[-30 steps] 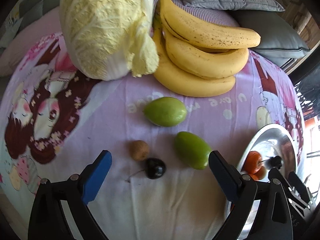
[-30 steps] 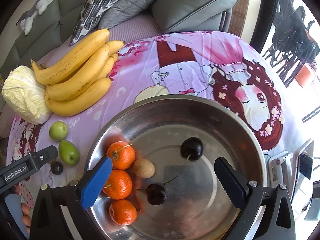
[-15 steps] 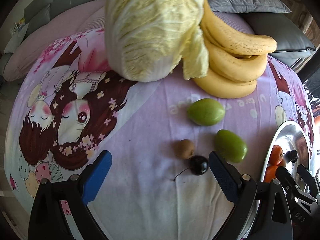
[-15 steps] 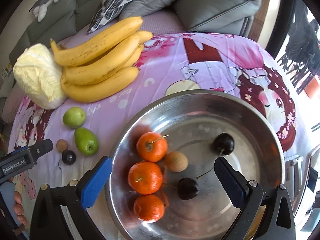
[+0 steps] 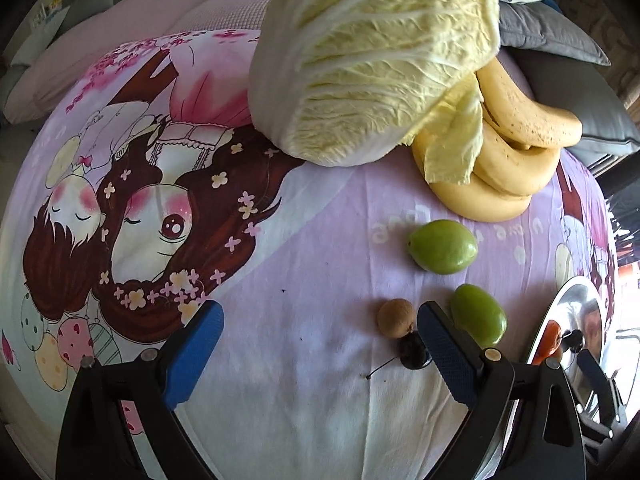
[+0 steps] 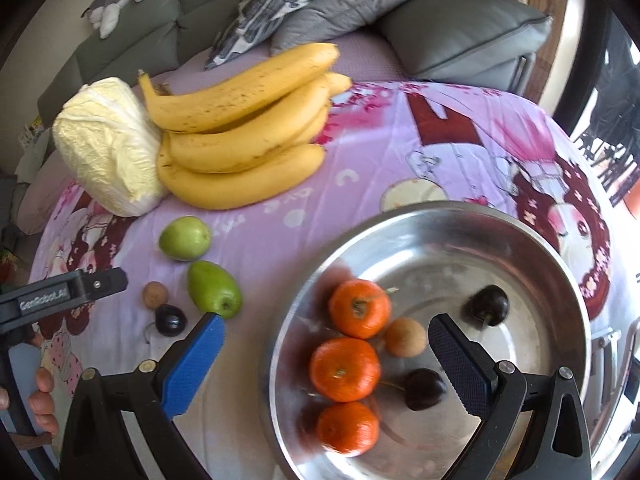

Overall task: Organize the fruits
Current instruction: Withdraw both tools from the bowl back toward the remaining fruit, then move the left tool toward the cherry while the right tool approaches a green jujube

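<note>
A steel bowl (image 6: 560,256) holds three oranges (image 6: 345,369), a brown longan (image 6: 405,337) and two dark cherries (image 6: 489,305). On the cloth to its left lie two green fruits (image 6: 214,288), a brown longan (image 6: 154,295) and a dark cherry (image 6: 170,319). My right gripper (image 6: 326,356) is open above the bowl's left rim. My left gripper (image 5: 318,336) is open and empty; the same cherry (image 5: 412,352), longan (image 5: 395,317) and green fruits (image 5: 478,314) lie by its right finger.
A bunch of bananas (image 6: 244,136) and a napa cabbage (image 6: 108,148) lie at the back of the patterned cloth (image 5: 304,248). Grey sofa cushions (image 6: 460,28) stand behind. The bowl's rim (image 5: 568,312) shows at the left wrist view's right edge.
My left gripper has swung left, so the loose fruits slid from between its fingers to its right finger. My right gripper has shifted left, from over the bowl's middle to its left rim.
</note>
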Demonstrator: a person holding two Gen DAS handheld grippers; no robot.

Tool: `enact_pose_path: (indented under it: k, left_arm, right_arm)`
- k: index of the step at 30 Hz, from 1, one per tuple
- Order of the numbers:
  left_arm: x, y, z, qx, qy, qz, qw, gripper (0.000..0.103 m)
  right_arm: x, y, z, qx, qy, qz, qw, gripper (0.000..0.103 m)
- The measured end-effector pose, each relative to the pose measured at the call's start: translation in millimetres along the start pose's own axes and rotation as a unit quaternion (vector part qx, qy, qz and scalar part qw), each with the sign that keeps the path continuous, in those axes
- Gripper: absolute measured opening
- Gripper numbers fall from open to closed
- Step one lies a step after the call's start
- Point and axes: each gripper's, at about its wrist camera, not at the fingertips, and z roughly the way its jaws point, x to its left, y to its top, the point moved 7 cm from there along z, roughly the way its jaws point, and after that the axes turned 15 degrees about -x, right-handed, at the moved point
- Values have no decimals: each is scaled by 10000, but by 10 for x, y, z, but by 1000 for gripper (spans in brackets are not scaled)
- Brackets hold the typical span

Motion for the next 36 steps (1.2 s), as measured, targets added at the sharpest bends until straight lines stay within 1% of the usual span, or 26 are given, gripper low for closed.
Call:
enact_pose_path:
  k: [4,9,13,14,18,19,21,24,25,26,27,28,30,32,35,36]
  left_arm:
    - [55,64,72,36,-160,-108,9998,97]
    - [108,111,115,87,-226,-259,9994,97]
    - [212,137,129,134,-286,-438,9985,97]
    - [255,139,159,155,-286,-488,9983,97]
    - [299,118,224,255,-389,-612,9970,97]
    - [318,119,247,257,-411,-624,9969,97]
    - [320,123,272,247,-480,-633,9965,97]
    - [286,129,303,276,-656,-644,9954,97]
    - [266,124,321,289,-710,-639,9950,93]
    - [251,118,342,316,-767,-623,9946,90]
    - [235,108,362,350,-808,-604,9943,85]
    - [204,96,385,396,-856,-592,9938,84]
    - [171,74,426,455,-916,-576,9931,83]
    - [135,62,456,479,-973,-536,9927,79]
    - [75,27,507,550,-1073,-504,9914,73]
    - [69,18,529,579,-1098,-514,9909,69]
  right_arm:
    - [188,44,23,-42,104,-207,9997,103]
    - [440,125,-2,-248,295,-500,9980,102]
    - [597,149,67,-252,371,-686,9966,95]
    - [617,147,89,-233,368,-714,9965,94]
    - [689,107,183,-107,430,-815,9957,87]
    - [711,88,217,-68,438,-854,9954,84]
    - [748,66,244,-46,458,-927,9946,78]
    - [811,36,307,22,538,-1015,9934,75]
    - [824,24,330,46,548,-1038,9931,70]
    - [835,9,361,82,547,-1073,9927,67]
    - [838,-11,390,123,537,-1098,9924,62]
    - [838,-25,415,159,526,-1111,9923,60]
    - [835,-41,451,197,535,-1104,9923,60]
    - [835,-60,474,239,576,-1085,9921,60]
    - [844,-77,501,262,610,-1111,9916,57]
    - [849,-82,509,272,627,-1111,9915,55]
